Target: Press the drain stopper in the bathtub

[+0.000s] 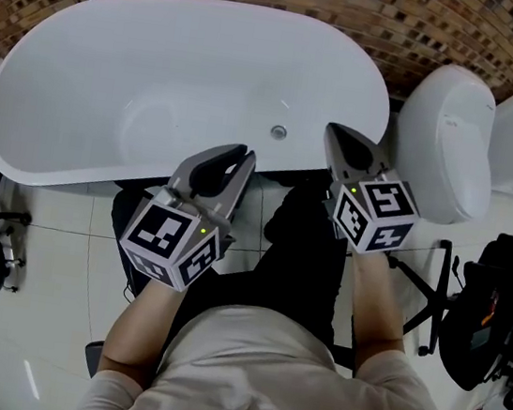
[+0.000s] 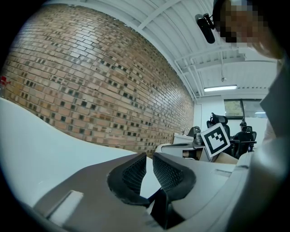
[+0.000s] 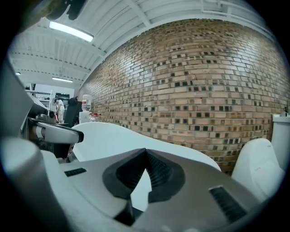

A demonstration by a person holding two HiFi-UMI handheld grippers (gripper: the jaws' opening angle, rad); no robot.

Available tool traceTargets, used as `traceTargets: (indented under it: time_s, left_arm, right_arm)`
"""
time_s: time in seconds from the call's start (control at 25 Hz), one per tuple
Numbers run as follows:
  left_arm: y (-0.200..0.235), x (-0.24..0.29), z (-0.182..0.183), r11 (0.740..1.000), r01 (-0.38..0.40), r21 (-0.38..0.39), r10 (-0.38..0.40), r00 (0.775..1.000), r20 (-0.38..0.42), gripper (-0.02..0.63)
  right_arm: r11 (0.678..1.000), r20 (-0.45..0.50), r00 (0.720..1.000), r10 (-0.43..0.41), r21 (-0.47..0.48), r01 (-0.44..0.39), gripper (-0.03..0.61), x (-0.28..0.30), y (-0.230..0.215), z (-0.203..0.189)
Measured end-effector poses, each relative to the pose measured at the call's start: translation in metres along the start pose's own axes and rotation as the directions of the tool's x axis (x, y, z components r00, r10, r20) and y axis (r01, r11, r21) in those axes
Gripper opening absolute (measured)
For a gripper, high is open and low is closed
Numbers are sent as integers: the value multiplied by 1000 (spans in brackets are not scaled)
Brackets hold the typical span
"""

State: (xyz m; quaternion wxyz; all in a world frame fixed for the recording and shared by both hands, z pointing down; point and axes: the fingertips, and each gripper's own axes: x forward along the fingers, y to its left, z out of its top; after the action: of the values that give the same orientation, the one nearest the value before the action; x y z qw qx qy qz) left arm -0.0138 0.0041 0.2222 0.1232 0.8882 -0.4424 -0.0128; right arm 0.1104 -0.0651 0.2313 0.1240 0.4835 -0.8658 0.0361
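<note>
In the bathtub point(image 1: 163, 63), drain stopper point(image 1: 279, 132) between left gripper point(image 1: 243, 155), fingers barely parted, and right gripper point(image 1: 332, 129), fingers together.

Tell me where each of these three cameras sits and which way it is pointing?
Head view: on the person's head, facing steeply down at the bathtub, drain stopper and toilet; forearms, torso, left tongs and right tongs show.
Left gripper view: on the left tongs, looking along barely parted jaws over the bathtub rim to the brick wall; the person's shirt at right.
Right gripper view: on the right tongs, jaws together, facing bathtub, brick wall and toilet.
Shared: both gripper views show bathtub and brick wall.
</note>
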Motion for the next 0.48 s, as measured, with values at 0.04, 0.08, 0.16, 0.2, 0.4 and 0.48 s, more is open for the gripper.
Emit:
traceTargets:
  time_s: [0.04,0.08,0.16,0.2,0.4,0.48]
  left_arm:
    - [0,-1,0,1000,-2,0,2,1000,1,52]
    - [0,-1,0,1000,-3,1,3,1000,1,52]
    - [-1,-1,-1,1000,-3,3,3,1000,0,52]
    - [-1,-1,-2,1000,-2,3,2,1000,-2,52]
    - [-6,1,-6,1000,10,6,-10,1000,-14,52]
    - [-7,1,-7,1000,12,9,-12,1000,-17,52]
  right_arm:
    - [1000,-1,1000,2,-1,-2,14,0,1,-1]
    - [1000,-1,1000,4,-1,-4,14,0,2,-2]
    - [1000,0,1000,6,-1,-6,15,0,3,-3]
    - [1000,0,1000,7,-1,-7,14,0,4,-3]
    - [999,-12,1000,6,-33,-7,15,-2,5,-6]
    - [999,-16,1000,9,-36,-10,15,-2,5,-8]
